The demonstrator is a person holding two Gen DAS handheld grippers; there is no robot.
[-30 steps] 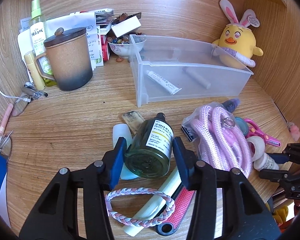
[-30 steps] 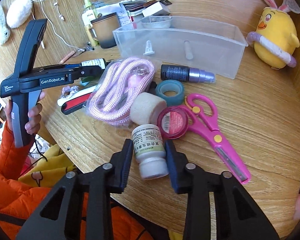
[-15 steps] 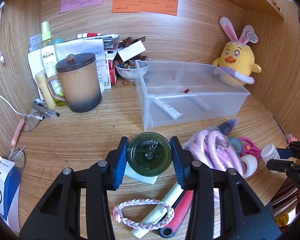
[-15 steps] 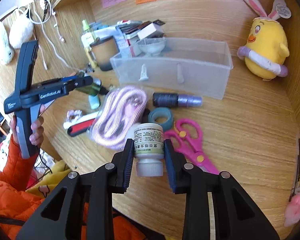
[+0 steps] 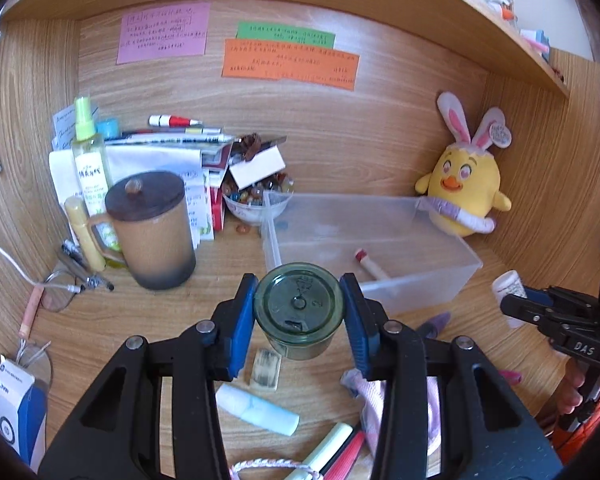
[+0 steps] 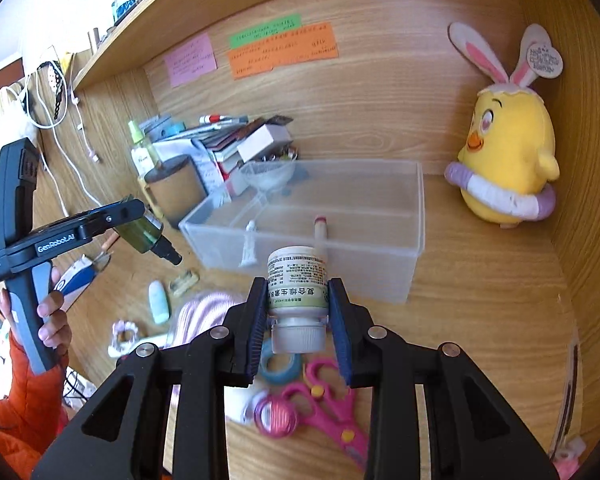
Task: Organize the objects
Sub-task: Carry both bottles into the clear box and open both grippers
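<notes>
- Left gripper (image 5: 299, 312) clamps green glass bottle (image 5: 299, 310), right gripper (image 6: 297, 320) white pill bottle (image 6: 298, 296).
- Both now lifted off the desk (image 6: 480, 300), poised toward the clear bin (image 6: 380, 216).

The clear bin (image 6: 380, 216) stands open from above. Left of it, the lidded mug (image 5: 152, 232) and bead bowl (image 5: 256, 204) block; right, the plush chick (image 6: 508, 148).

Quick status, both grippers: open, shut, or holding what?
Left gripper: shut on the green glass bottle.
Right gripper: shut on the white pill bottle.
</notes>
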